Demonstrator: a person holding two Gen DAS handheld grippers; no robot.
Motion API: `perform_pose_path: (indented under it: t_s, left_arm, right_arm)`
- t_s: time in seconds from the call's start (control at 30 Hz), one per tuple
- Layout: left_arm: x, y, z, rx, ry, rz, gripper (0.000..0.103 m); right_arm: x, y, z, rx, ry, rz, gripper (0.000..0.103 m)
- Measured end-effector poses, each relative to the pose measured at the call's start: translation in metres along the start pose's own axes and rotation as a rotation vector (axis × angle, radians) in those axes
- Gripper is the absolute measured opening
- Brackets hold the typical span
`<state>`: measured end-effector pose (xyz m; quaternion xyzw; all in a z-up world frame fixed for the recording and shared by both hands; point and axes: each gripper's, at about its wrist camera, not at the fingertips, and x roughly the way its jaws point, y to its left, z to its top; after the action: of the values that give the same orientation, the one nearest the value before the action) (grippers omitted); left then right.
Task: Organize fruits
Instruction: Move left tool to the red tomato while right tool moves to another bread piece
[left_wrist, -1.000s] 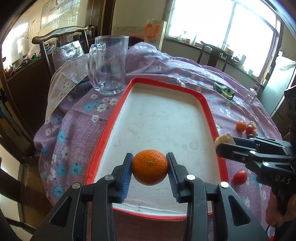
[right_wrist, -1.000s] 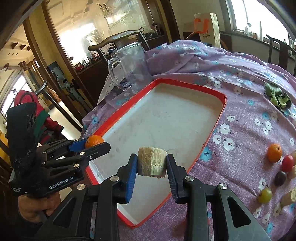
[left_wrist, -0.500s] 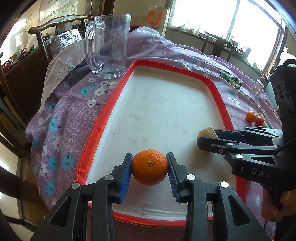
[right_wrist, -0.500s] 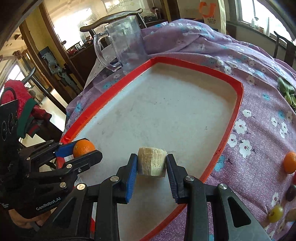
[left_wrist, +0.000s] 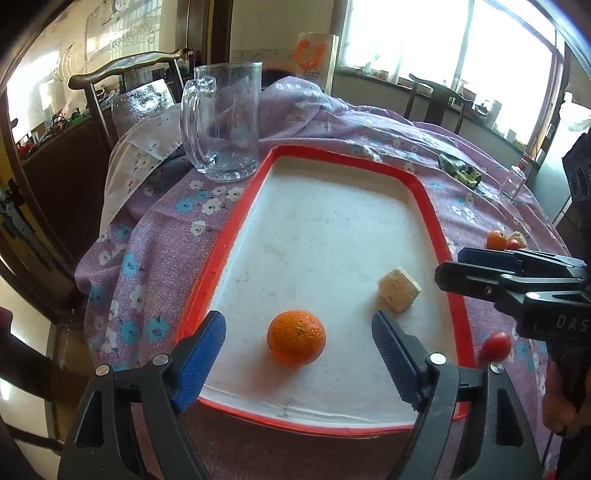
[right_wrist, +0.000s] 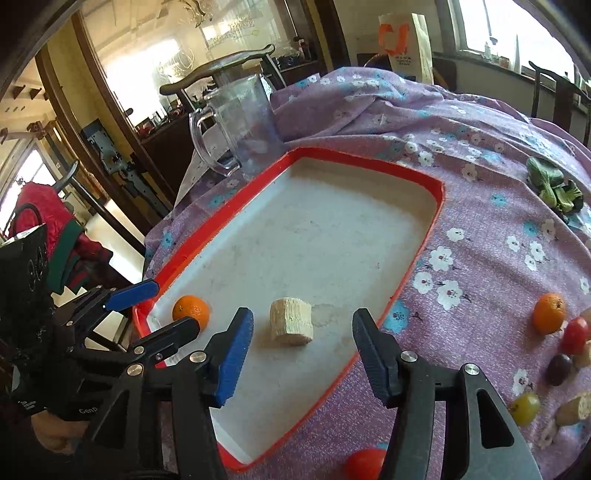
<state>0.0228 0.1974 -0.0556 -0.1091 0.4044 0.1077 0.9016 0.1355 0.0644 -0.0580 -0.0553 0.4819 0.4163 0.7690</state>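
both grippers just opened: left gripper (left_wrist: 295, 354) off mandarin (left_wrist: 296, 342), right gripper (right_wrist: 303, 343) off banana chunk (right_wrist: 291, 327), both on tray (left_wrist: 221, 254). lift straight up, don't nudge, mandarin may roll.

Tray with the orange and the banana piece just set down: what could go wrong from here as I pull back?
1. The orange is round and lies free near the tray's near rim, between the left hand-held gripper's just-opened jaws; a brushing pad could roll it.
2. The banana piece sits between the right hand-held gripper's open jaws; a sideways retreat may knock it over.
3. The red tomato lies beside the tray's corner, where the withdrawing gripper could nudge it.
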Motion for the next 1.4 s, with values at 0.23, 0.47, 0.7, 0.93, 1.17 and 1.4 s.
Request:
perform_pose_path:
  t_s: [0.23,0.47,0.7,0.93,1.17,1.4]
  left_arm:
    - [-0.032,-0.018,-0.006,0.015,-0.069,-0.038,0.102]
    - [-0.048,-0.035,-0.009,0.009,-0.074,-0.139,0.102]
    - [-0.060,-0.075,-0.014,0.101,-0.095,-0.163,0.102]
    - [-0.061,-0.120,-0.025,0.234,-0.082,-0.203,0.102]
    - [-0.058,-0.146,-0.032,0.307,-0.068,-0.270,0.102]
    - [-0.043,-0.157,-0.034,0.324,-0.039,-0.288,0.100]
  right_arm:
    - [-0.055,-0.018,-0.018,0.058,-0.110,-0.025,0.072]
    - [-0.096,-0.037,-0.044,0.105,-0.169,-0.081,0.080]
    - [-0.131,-0.058,-0.076,0.120,-0.190,-0.200,0.080]
    - [-0.166,-0.098,-0.109,0.221,-0.244,-0.257,0.080]
    - [-0.193,-0.135,-0.138,0.316,-0.260,-0.299,0.080]
    - [-0.199,-0.141,-0.149,0.294,-0.251,-0.366,0.080]
